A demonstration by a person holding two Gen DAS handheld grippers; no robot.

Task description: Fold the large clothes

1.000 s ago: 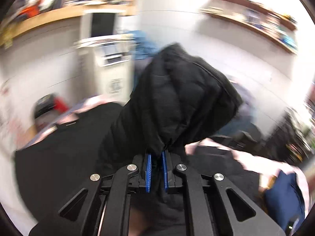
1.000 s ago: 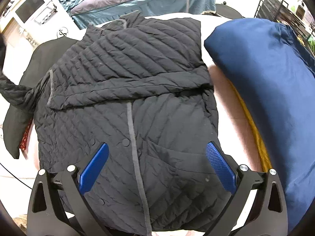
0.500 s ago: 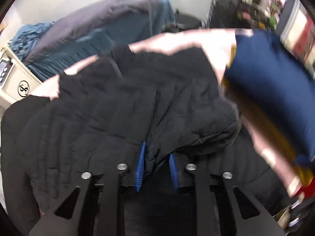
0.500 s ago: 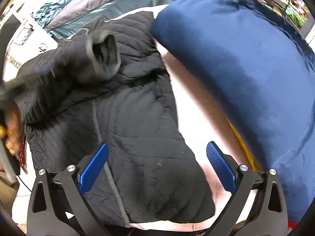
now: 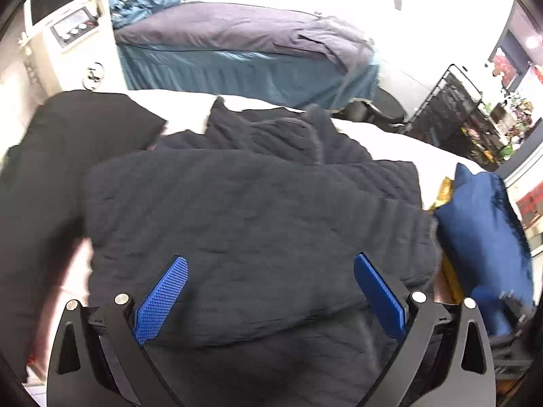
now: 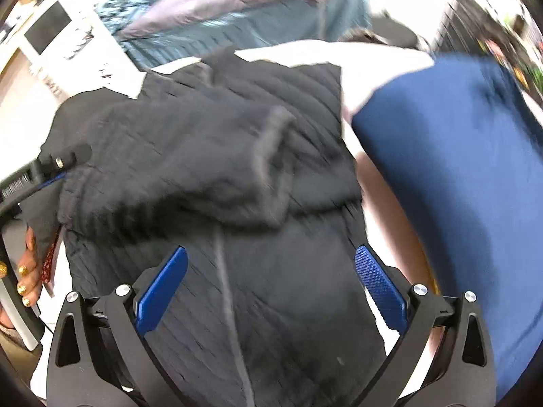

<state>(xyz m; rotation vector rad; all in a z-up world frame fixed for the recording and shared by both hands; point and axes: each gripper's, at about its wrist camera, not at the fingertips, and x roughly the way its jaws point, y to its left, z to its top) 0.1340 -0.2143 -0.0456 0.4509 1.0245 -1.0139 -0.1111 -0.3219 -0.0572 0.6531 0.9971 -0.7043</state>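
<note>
Black quilted fabric: one jacket (image 5: 251, 224) lies spread on the bed (image 5: 400, 142), a sleeve (image 6: 190, 169) folded across its chest. One blue pillow (image 6: 458, 176) sits right. Two hand-held grippers, left (image 5: 269, 293) and right (image 6: 271, 288), gape wide, holding nothing.

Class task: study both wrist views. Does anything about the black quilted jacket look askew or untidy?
Yes. On the jacket the folded-over sleeve lies slanted across the chest, its cuff bunched and raised, not flat. Both grippers are open above it.
</note>
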